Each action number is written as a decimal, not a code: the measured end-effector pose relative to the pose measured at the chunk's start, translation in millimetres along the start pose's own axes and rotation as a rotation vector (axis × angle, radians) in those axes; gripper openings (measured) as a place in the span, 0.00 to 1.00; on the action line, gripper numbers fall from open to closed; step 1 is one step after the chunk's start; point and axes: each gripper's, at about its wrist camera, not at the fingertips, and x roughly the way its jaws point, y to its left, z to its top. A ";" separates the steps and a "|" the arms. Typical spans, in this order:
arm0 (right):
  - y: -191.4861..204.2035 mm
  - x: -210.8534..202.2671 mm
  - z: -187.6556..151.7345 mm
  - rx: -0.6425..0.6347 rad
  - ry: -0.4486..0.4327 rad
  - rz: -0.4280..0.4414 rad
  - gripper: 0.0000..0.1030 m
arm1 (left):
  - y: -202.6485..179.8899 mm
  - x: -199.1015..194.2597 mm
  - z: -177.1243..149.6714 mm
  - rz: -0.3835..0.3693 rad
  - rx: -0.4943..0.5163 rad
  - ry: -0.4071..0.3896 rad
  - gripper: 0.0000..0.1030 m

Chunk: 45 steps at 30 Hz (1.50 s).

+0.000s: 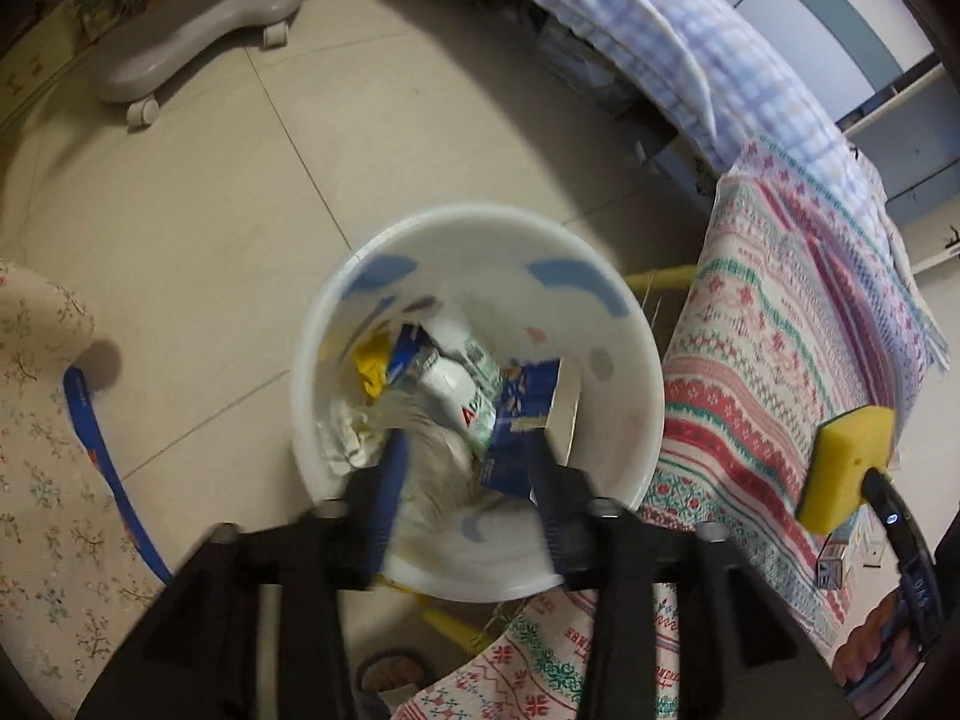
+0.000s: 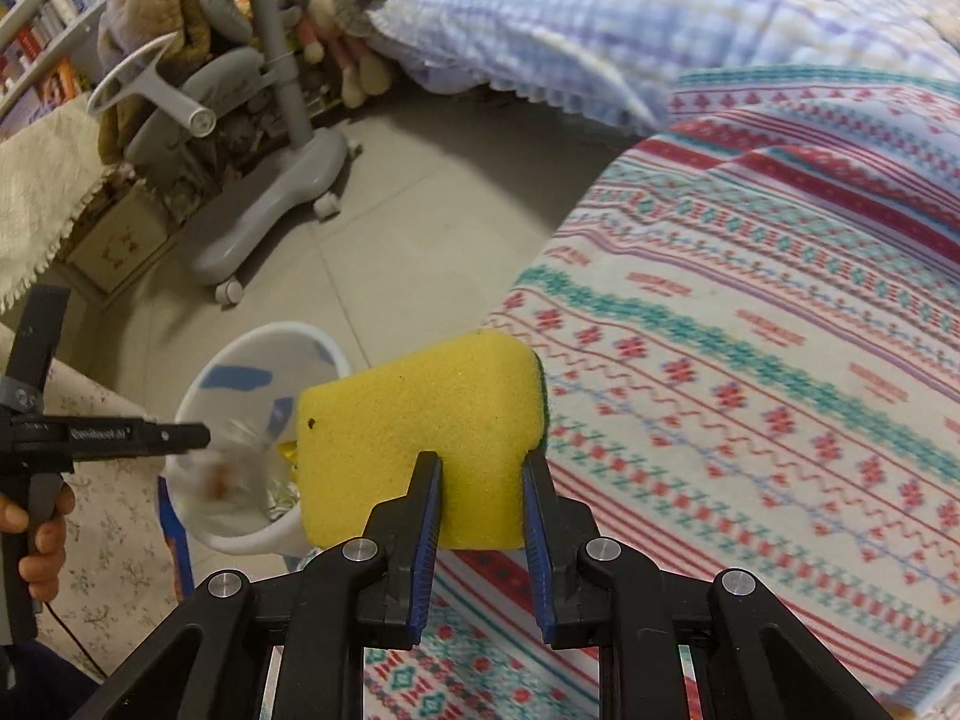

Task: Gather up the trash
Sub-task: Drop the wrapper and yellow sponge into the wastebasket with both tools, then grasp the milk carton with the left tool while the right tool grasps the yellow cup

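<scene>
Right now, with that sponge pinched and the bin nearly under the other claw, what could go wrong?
The yellow sponge is held only by its near edge in the right gripper, over the patterned blanket, so it may slip and miss the white bin. The left gripper hangs open over the bin with blurred crumpled trash between its fingers, which might snag there or bump the bin.

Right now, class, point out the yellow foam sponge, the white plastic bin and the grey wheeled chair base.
yellow foam sponge [image 2: 420, 438], right wrist view, broad face.
white plastic bin [image 1: 630, 324], left wrist view, inner wall.
grey wheeled chair base [image 1: 198, 30], left wrist view, top.
</scene>
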 end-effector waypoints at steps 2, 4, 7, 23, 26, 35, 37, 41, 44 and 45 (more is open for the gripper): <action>8.1 6.6 -0.9 -0.005 0.002 0.006 0.22 | 5.7 -9.8 1.6 -0.009 -0.010 -0.025 0.47; 18.5 14.0 -0.8 -0.014 0.002 0.016 0.23 | 12.6 -21.4 4.2 -0.030 -0.036 -0.054 0.47; 40.6 27.4 0.5 -0.044 -0.005 0.029 0.23 | 23.1 -36.8 7.7 -0.056 -0.091 -0.096 0.47; 152.6 136.9 23.7 -0.148 0.105 0.095 0.53 | 40.8 -61.6 14.1 -0.064 -0.170 -0.169 0.47; 138.8 132.7 20.5 -0.104 0.106 0.099 0.53 | 37.4 -60.6 14.4 -0.063 -0.156 -0.170 0.47; 79.3 69.8 10.3 -0.051 0.095 0.029 0.53 | -25.1 -61.8 11.2 -0.106 -0.048 -0.167 0.47; 58.6 47.5 7.3 -0.016 0.085 0.012 0.53 | -54.4 -64.2 6.7 -0.110 0.013 -0.173 0.47; 14.8 -2.3 2.8 0.060 0.054 -0.032 0.53 | -118.8 -58.5 -7.7 -0.157 0.143 -0.141 0.47; -22.6 -42.3 2.4 0.125 0.016 -0.081 0.53 | -163.4 -50.3 -22.2 -0.219 0.221 -0.085 0.47; -38.9 -60.0 1.8 0.153 -0.003 -0.100 0.54 | -177.5 -48.4 -27.5 -0.232 0.249 -0.069 0.47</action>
